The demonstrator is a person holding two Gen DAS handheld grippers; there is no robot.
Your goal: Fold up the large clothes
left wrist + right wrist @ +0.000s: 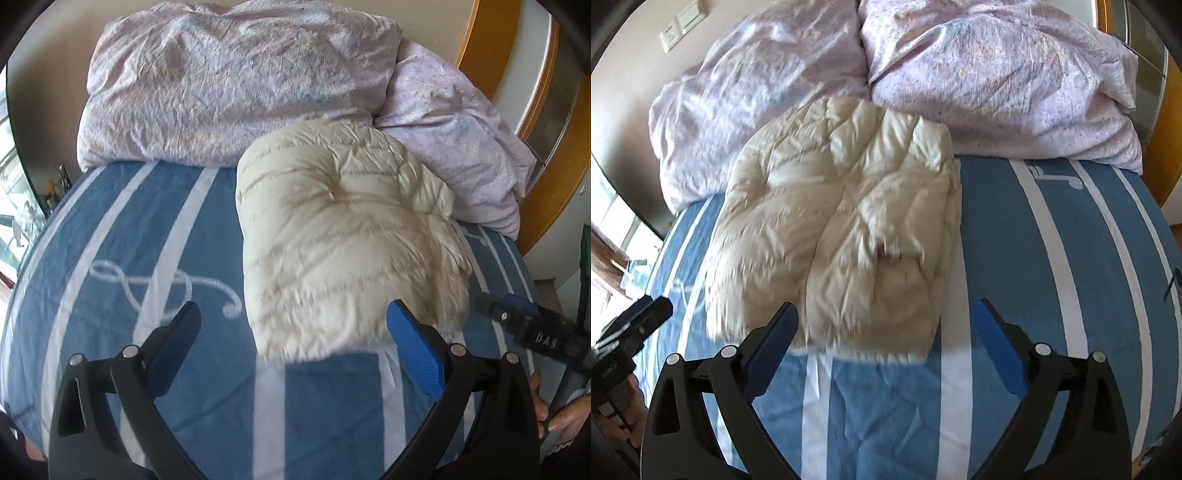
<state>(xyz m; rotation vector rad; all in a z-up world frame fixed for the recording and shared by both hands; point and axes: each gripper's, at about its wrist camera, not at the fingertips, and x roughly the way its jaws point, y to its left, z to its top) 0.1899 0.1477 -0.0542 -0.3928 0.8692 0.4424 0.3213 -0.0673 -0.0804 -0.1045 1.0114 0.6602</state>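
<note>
My left gripper [293, 326] wide open with nothing in it, my right gripper [886, 325] wide open too, puffy cream jacket [842, 221] folded up on the blue striped bed [1052, 258], touching the pink blankets [997, 81] behind it

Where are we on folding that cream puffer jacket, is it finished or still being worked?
Done: the cream puffer jacket lies as a compact folded bundle on the blue striped sheet, against the lilac duvet. In hand: nothing; the left gripper and the right gripper are both open and empty. Left: no other loose clothing shows; perhaps only tidying.
</note>
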